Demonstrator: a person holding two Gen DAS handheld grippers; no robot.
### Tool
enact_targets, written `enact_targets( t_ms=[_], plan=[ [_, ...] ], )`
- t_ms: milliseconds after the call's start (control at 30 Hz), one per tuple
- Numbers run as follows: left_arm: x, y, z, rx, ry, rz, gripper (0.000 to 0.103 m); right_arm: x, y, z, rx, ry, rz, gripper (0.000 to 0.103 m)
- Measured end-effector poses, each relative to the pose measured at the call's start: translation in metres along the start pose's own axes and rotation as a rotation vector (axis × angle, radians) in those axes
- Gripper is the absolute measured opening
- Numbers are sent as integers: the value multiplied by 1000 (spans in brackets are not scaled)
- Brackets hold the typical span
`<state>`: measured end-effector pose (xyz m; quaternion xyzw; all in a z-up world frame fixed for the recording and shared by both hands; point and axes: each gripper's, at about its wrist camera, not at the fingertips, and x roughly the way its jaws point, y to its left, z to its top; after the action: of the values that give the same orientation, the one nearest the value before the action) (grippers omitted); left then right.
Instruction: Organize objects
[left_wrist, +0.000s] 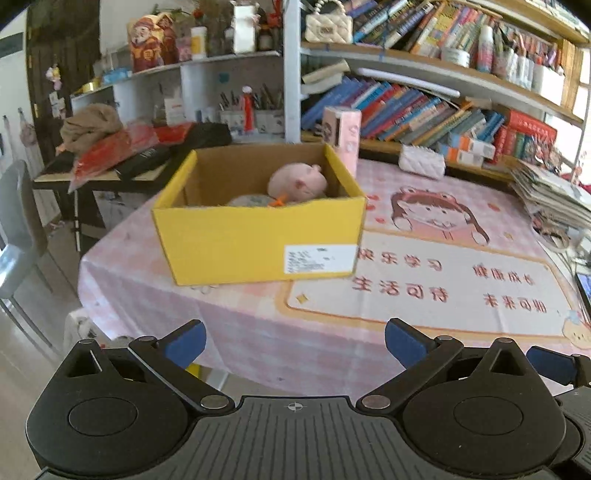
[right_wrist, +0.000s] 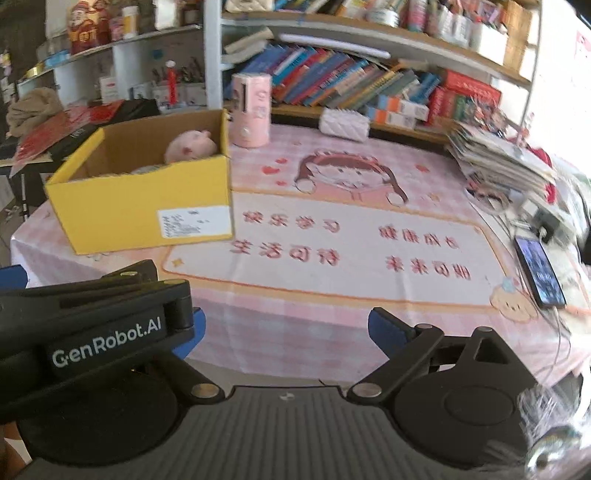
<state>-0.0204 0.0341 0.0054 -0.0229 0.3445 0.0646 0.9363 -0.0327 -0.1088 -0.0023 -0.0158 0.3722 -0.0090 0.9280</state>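
Your left gripper (left_wrist: 293, 345) and right gripper (right_wrist: 286, 332) both stand wide apart, holding nothing, near the yellow cardboard box (left_wrist: 258, 236). The pink plush pig (left_wrist: 297, 181) already lies inside it. Sorting looks nearly finished; next, I'd judge, take the pink cylindrical container (right_wrist: 251, 109) just behind the box.

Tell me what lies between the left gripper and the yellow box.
Nothing: in the left wrist view only bare pink tablecloth lies between the open left gripper and the yellow box.
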Motion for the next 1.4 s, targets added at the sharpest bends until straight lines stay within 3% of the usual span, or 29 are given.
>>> enact_targets(
  t_ms=[733, 1400],
  plan=[
    [-1, -48, 2, 73, 5, -47, 103, -3, -47, -5, 81, 3, -56, 96],
    [0, -57, 4, 75, 3, -68, 103, -5, -57, -3, 86, -13, -53, 96]
  ],
)
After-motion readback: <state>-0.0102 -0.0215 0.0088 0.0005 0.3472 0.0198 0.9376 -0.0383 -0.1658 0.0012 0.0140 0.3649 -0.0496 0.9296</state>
